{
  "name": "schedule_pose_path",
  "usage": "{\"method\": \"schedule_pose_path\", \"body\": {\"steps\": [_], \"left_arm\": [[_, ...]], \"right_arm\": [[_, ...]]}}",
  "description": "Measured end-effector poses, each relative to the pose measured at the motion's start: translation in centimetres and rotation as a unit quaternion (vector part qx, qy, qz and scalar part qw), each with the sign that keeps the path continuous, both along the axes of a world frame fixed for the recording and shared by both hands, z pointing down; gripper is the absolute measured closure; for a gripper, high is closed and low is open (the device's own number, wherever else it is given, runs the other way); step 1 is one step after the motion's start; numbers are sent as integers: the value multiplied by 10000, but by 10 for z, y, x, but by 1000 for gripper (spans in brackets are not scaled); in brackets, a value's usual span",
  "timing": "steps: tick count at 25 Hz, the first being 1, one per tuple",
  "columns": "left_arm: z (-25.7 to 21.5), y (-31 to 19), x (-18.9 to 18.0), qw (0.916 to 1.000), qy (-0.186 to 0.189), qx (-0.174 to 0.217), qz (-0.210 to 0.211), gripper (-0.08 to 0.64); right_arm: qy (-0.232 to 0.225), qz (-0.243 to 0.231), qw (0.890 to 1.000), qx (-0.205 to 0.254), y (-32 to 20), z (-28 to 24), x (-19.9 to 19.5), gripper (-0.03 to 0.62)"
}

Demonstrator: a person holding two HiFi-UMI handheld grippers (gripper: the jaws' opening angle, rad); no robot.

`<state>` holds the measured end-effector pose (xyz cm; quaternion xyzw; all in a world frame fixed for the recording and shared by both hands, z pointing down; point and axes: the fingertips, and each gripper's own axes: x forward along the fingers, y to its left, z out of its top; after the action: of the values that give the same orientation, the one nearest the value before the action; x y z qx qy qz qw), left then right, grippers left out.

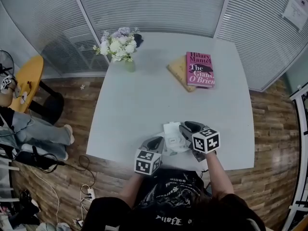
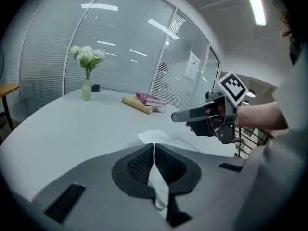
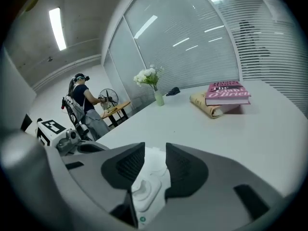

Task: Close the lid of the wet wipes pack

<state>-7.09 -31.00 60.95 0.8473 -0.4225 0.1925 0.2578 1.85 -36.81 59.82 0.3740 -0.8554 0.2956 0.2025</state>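
The white wet wipes pack (image 1: 173, 139) lies at the near edge of the grey table (image 1: 144, 100), between my two grippers. My left gripper (image 1: 161, 146) is at the pack's left end, and its jaws are shut on the thin film edge of the pack (image 2: 159, 189). The right gripper (image 1: 187, 128) hovers at the pack's right side. In the right gripper view its jaws (image 3: 155, 153) stand apart over the pack's moulded plastic lid (image 3: 144, 191), pads clear of it. A white flap (image 3: 154, 161) shows beyond the lid.
A vase of white flowers (image 1: 118, 44) stands at the far left of the table. A pink book on a tan one (image 1: 199, 69) lies at the far right. A yellow round table (image 1: 26, 81), a seated person (image 1: 29, 129) and floor cables (image 1: 86, 191) are to the left.
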Motion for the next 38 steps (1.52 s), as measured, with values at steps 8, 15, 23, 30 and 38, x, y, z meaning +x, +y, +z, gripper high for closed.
{"method": "schedule_pose_path", "body": {"steps": [8,15,23,30,38], "left_arm": [[17,-1,-8,9988,75,-474,-5,549],[36,1,-5,9967,-7,-780,227,549],[40,2,-2,9957,-59,-833,395,549],[40,2,-3,9958,-72,-807,422,549],[40,1,-4,9963,-71,-773,369,549]], "right_arm": [[291,-494,9943,-904,-17,38,-8,449],[269,-728,9869,-1411,-15,58,-18,428],[110,-913,9812,-1694,-15,66,-23,454],[-503,-741,9808,-1733,-21,48,-19,538],[-476,-854,9855,-1388,-20,34,-21,549]]}}
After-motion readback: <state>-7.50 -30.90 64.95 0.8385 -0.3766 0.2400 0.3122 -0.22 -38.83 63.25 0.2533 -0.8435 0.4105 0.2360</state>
